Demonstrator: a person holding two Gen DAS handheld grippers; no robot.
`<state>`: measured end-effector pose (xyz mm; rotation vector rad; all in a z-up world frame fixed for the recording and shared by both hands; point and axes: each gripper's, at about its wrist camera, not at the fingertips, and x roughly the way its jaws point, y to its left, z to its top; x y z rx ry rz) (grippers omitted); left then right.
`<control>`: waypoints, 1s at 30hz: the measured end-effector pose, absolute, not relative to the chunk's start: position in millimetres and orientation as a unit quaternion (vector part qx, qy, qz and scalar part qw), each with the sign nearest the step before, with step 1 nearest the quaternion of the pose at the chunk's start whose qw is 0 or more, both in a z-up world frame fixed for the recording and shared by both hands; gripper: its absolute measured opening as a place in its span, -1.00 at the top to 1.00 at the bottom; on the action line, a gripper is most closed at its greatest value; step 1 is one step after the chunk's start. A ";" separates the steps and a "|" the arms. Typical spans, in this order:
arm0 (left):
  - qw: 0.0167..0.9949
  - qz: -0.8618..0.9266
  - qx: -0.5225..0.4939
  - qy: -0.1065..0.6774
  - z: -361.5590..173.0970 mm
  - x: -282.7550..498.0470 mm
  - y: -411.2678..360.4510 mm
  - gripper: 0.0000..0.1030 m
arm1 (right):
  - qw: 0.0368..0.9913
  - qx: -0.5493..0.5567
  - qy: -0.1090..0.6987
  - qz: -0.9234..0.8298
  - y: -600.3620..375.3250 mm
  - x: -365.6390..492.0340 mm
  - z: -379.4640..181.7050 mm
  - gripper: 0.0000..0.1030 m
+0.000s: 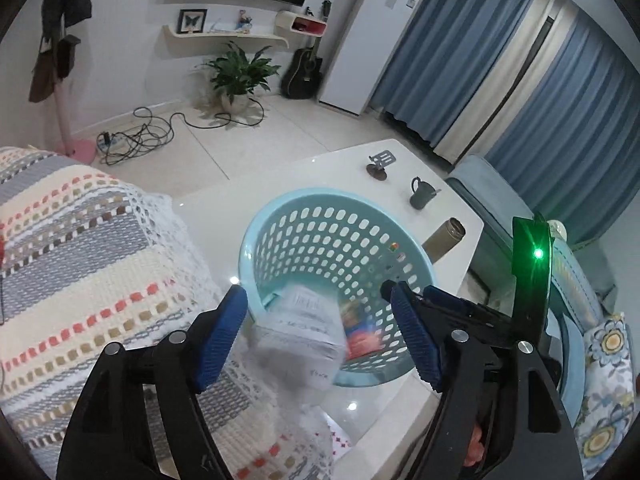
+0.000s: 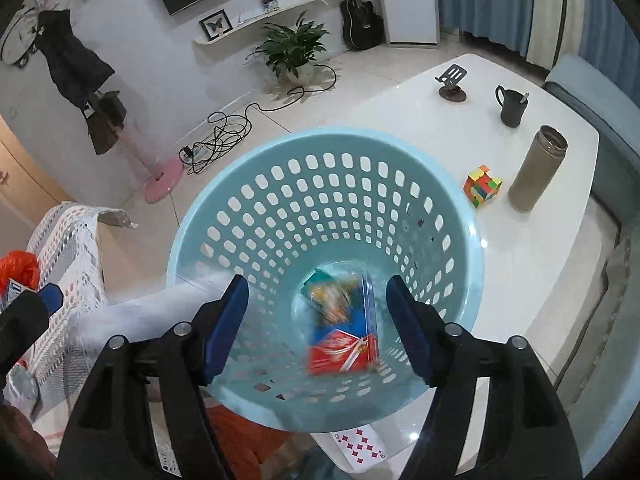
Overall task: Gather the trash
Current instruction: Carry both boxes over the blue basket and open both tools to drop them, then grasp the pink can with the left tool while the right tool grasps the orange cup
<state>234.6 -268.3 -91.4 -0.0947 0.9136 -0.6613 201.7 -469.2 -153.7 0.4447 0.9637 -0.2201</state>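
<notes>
Where perforated, basket [image 2: 328, 200] with packets [image 2: 342, 344]

My two handheld grippers: black frames, blue finger pads.

My left gripper [image 1: 318, 336] has glossy black plastic arms with triangular cut-outs, each carrying round silver screws near the finger joints. Its fingers [image 1: 218, 338] end in deep blue, ribbed rubber pads, long and slightly rounded at the tips. My right gripper [image 2: 316, 324] is built the same: black angular arms, silver screw heads, blue pads [image 2: 224, 326] with fine ridges. Seen from the left wrist, a black upright panel [image 1: 530, 280] on my other tool carries a small glowing green light.
</notes>
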 end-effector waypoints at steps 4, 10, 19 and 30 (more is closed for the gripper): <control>0.847 -0.313 -0.049 0.427 -83.4 227.5 -255.4 -0.41 | 0.858 0.211 0.457 -0.100 -468.0 198.2 -154.5 -0.31; 0.855 -0.305 -0.062 0.416 -68.5 213.9 -228.7 -0.41 | 0.871 0.190 0.445 -0.084 -447.6 188.1 -134.3 -0.31; 0.891 -0.265 -0.068 0.363 -30.4 165.9 -150.2 -0.41 | 0.909 0.140 0.393 -0.023 -379.5 167.3 -74.6 -0.31; 0.922 -0.130 -0.089 0.353 -31.7 118.8 11.9 -0.41 | 0.920 0.076 0.377 0.078 -267.2 155.4 -50.5 -0.31</control>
